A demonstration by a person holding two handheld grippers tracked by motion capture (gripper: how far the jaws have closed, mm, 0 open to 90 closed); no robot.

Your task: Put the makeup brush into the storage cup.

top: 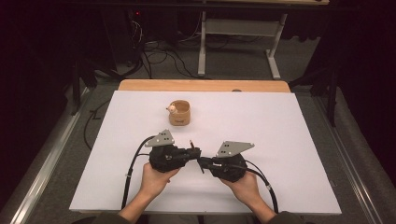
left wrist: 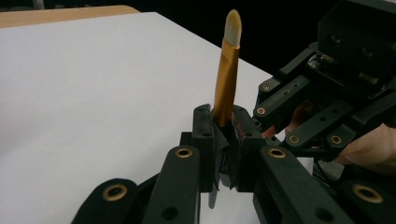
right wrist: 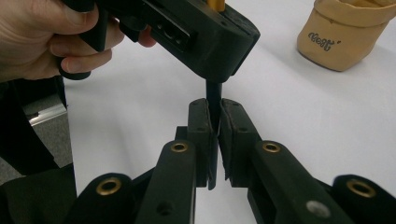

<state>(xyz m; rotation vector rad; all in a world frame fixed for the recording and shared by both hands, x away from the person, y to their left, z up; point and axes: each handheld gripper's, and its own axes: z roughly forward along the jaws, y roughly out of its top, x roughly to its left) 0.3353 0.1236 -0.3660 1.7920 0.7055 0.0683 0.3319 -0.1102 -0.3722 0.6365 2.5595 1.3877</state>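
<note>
**Brush held at both ends, pouch still waiting**

High view: a white tabletop (top: 289,154) is lying under dim light, with cables and a metal frame on the floor beyond it. Near the person's edge the left tongs (top: 195,151) and the right tongs (top: 201,162) are meeting tip to tip over the sheet, and a small brush (top: 191,143) is poking up between them. A tan pouch (top: 180,112) is standing well apart, farther up the sheet, with something small at its rim.

Left gripper view: the left tongs (left wrist: 224,135) are clamping the brush (left wrist: 226,74) on its golden ferrule, pale bristles pointing up.

Right gripper view: the right tongs (right wrist: 214,126) are pinching the brush's dark handle (right wrist: 213,95) just below the other tongs' black jaws, with the pouch (right wrist: 343,37) sitting off to the side.

Judging from this, the pick-up is done and the brush is passing between hands; carrying it to the pouch, if that is the aim, is still remaining.
</note>
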